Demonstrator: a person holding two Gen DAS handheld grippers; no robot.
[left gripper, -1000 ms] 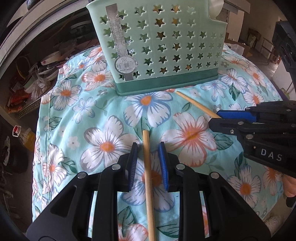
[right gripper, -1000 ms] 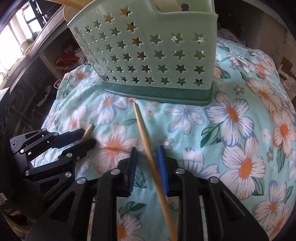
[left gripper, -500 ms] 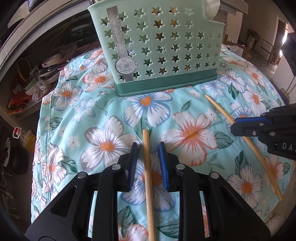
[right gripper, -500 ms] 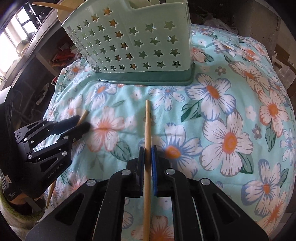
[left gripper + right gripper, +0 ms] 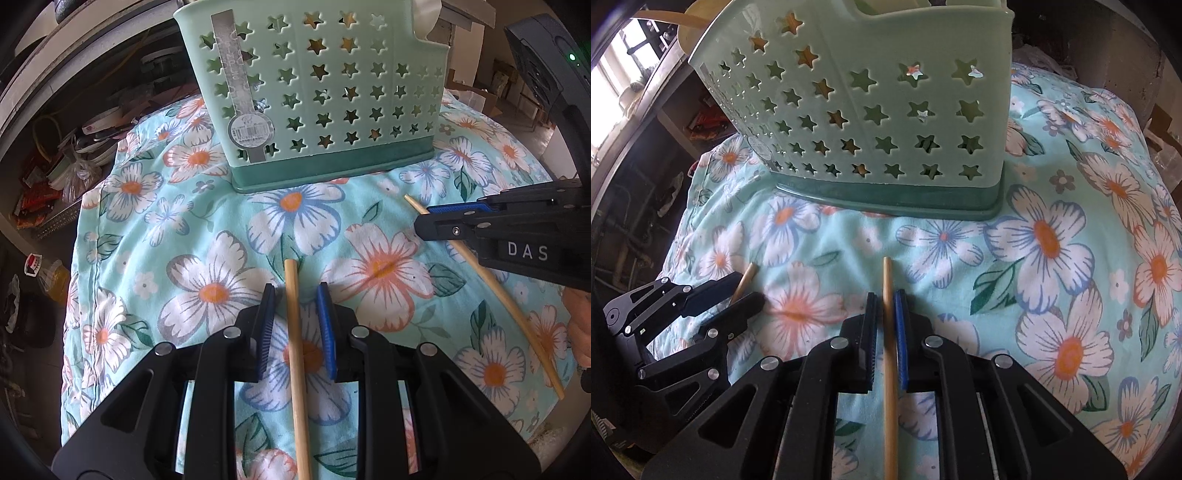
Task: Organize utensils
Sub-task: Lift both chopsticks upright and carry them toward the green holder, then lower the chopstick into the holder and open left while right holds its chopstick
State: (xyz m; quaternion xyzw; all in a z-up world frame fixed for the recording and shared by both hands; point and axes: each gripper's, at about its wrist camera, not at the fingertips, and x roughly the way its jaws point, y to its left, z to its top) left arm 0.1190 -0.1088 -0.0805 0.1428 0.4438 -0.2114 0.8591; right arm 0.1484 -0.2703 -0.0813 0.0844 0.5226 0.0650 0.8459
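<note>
1 chopstick (image 5: 295,332) between parted left tongs (image 5: 295,325), before green basket (image 5: 314,92)

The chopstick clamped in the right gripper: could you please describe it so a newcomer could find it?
Start at the green star-holed basket on the floral cloth. Two chopsticks lie before it. Yours is pinched between closed blue pads; the other sits loose between wider jaws.

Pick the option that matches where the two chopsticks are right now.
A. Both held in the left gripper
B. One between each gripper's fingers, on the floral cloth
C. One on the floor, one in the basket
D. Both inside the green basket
B: one chopstick lies between the left gripper pads and the other chopstick between the right gripper pads, both on the floral cloth in front of the basket.
</note>
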